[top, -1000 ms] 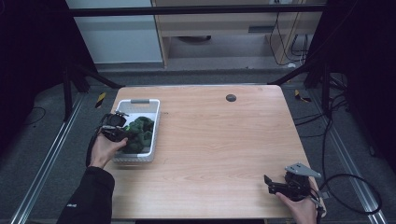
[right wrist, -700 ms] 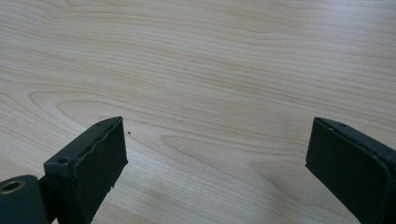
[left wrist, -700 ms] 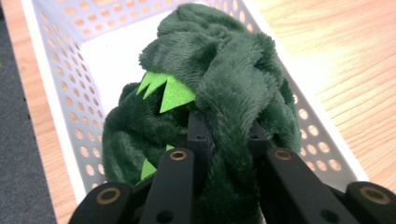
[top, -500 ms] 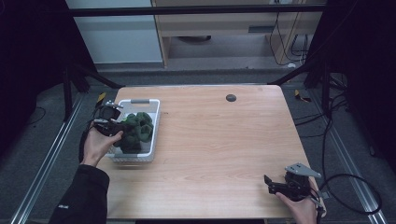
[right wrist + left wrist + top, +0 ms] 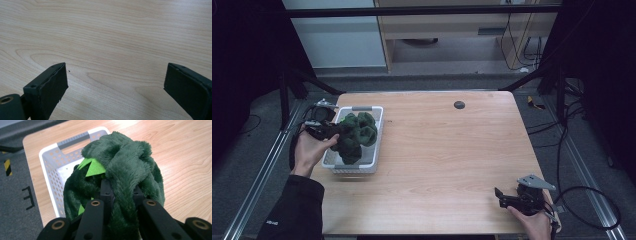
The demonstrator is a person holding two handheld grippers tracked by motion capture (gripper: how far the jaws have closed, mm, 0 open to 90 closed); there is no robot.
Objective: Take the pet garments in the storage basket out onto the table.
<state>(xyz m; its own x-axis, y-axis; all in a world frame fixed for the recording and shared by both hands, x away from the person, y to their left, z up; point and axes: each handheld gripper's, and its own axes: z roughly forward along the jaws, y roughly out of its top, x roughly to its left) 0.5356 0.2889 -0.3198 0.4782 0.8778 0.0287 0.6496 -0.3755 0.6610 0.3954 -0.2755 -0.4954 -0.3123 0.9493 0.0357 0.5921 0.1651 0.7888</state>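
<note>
Pale wood table stands on a grey floor, with dark frame rails down both sides and a small dark disc near its far edge; at the table's left edge sits a white perforated basket with a grey handle at its far end; a dark green plush cloth bulges out of the basket, bits of lighter green felt showing among its folds; the left gripper, held in a hand beside the basket's left wall, has its jaws pinched on a fold of the cloth, the fabric bunched between them in the left gripper view; the right gripper lies low at the table's near right corner, well apart from the basket, its jaws spread wide over bare wood with nothing between them.
</note>
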